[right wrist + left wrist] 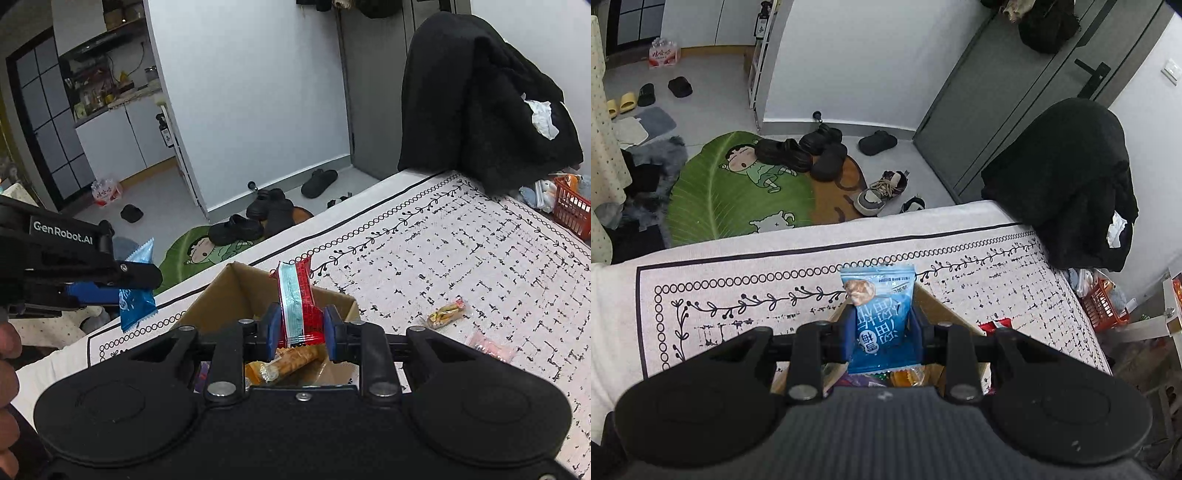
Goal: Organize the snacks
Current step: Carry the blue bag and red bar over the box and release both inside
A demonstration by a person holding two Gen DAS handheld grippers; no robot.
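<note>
Now the left gripper (882, 334) is clamping its blue pads on a light-blue snack packet (878, 314) with white lettering and a nut picture, over the open cardboard box (218, 291); the right gripper (300, 328) is pinching a glossy red packet (297, 306) with a pale stripe above the same box, while two small wrapped snacks (447, 314) are lying on the patterned cloth (480, 258) to the right

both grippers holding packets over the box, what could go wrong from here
1. The left gripper and right gripper crowd the same cardboard box; they may collide.
2. The blue packet is large and may catch the rim.
3. The red packet is pinched low and could tip out.
</note>
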